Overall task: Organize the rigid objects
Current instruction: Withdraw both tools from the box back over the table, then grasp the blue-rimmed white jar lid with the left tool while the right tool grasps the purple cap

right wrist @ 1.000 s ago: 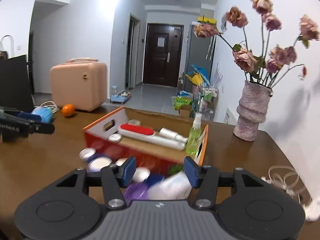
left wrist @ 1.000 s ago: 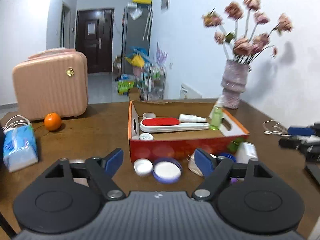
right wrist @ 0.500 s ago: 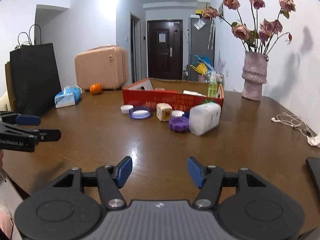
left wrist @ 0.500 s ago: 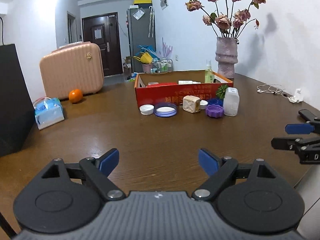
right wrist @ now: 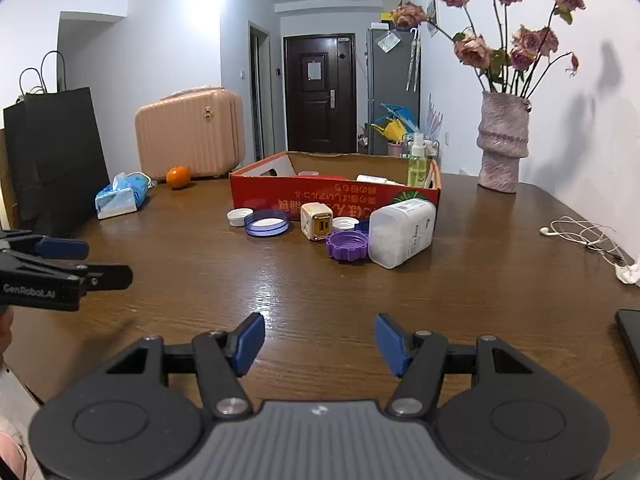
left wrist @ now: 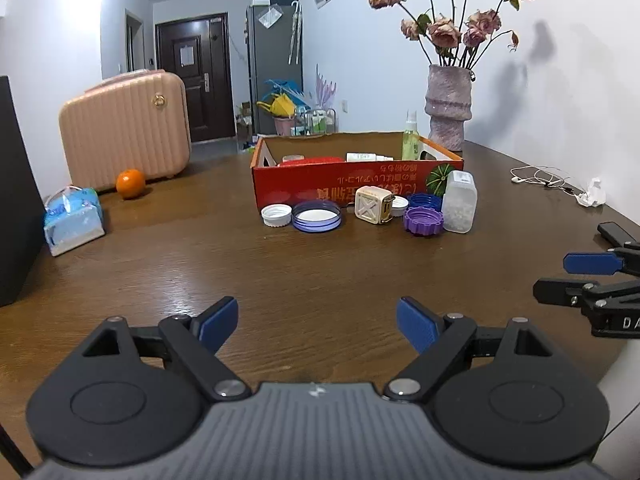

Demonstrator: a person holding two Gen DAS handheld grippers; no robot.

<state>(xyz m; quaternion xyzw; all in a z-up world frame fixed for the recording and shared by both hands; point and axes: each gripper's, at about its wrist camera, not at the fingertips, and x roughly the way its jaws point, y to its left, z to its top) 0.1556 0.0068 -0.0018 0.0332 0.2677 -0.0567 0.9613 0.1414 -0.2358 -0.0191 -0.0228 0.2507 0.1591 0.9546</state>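
Observation:
A red cardboard box (left wrist: pixel 356 184) (right wrist: pixel 336 196) stands mid-table with a green spray bottle (right wrist: pixel 417 160) and other items inside. In front of it lie a white cap (left wrist: pixel 276 215), a blue-rimmed lid (left wrist: pixel 316 216) (right wrist: pixel 267 222), a cream cube charger (left wrist: pixel 374 210) (right wrist: pixel 317 222), a purple cap (left wrist: pixel 424 219) (right wrist: pixel 347 245) and a translucent plastic jar (left wrist: pixel 460 207) (right wrist: pixel 402 232). My left gripper (left wrist: pixel 318 322) is open and empty, well short of them. My right gripper (right wrist: pixel 320 342) is open and empty, also near the table's front.
A pink suitcase (left wrist: pixel 124 124), an orange (left wrist: pixel 130 183) and a tissue pack (left wrist: pixel 72 220) stand at the left. A vase of dried roses (left wrist: pixel 448 108) stands behind the box. White earphones (right wrist: pixel 584 236) and a dark phone (right wrist: pixel 630 336) lie at the right. Black bags (right wrist: pixel 56 152) stand far left.
Both grippers have pulled back from the box to the table's near side, then edged slightly forward. Both stay open and empty.

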